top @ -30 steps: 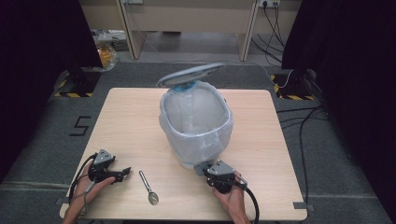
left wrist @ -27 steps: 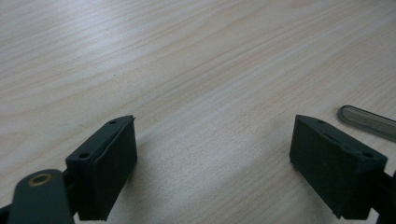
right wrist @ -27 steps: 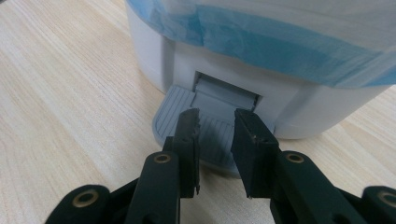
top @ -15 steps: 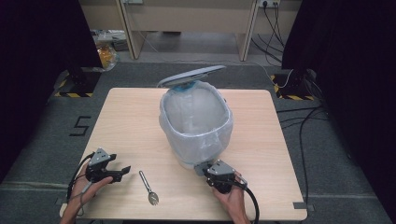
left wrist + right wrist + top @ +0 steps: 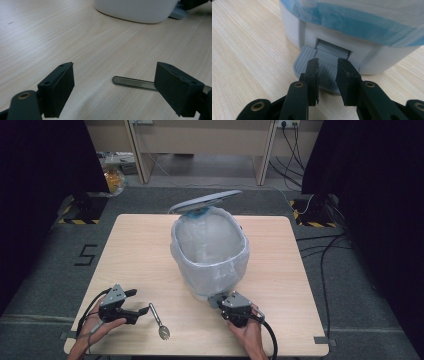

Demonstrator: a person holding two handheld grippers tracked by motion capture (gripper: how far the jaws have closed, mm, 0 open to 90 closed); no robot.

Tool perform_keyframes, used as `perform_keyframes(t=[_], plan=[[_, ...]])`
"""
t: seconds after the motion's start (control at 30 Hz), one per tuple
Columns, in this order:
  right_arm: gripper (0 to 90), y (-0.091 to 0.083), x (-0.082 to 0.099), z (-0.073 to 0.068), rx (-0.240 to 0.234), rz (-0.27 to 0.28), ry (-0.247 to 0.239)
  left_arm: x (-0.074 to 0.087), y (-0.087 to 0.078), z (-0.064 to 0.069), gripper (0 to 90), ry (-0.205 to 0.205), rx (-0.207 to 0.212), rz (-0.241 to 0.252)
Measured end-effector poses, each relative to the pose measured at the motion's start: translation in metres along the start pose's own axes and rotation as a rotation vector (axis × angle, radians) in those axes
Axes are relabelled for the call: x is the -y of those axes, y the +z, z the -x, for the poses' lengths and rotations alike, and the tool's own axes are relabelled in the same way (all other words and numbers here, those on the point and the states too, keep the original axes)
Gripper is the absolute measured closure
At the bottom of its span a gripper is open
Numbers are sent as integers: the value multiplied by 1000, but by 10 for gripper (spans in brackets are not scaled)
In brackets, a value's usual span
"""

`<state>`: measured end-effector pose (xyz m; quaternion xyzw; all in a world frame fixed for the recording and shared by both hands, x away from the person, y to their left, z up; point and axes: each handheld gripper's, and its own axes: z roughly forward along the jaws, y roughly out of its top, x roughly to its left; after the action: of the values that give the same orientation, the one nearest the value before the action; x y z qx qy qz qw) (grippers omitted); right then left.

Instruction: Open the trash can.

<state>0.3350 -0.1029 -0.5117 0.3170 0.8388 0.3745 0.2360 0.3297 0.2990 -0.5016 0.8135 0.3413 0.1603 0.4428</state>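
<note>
Bin sits mid-table, lined with a bluish bag, lid tipped up at its 12 o'clock edge. Grey pedal sticks out at the bin's 6 o'clock. Right gripper rests on the pedal, jaws narrow, nothing between them. Spoon lies at the bin's 7 o'clock, well apart. Left gripper jaws wide, straddling the spoon handle, pads not touching it.
</note>
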Motion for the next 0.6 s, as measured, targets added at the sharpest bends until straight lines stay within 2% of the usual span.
perform_keyframes(t=[0.1,0.17,0.23,0.6], plan=[[710,0,0,0,1,0,0,1,6,4,159,18,2,-19],[710,0,0,0,1,0,0,3,9,5,160,14,19,-24],[710,0,0,0,1,0,0,3,12,9,159,34,39,-34],[710,0,0,0,1,1,4,-2,21,24,159,90,95,-43]])
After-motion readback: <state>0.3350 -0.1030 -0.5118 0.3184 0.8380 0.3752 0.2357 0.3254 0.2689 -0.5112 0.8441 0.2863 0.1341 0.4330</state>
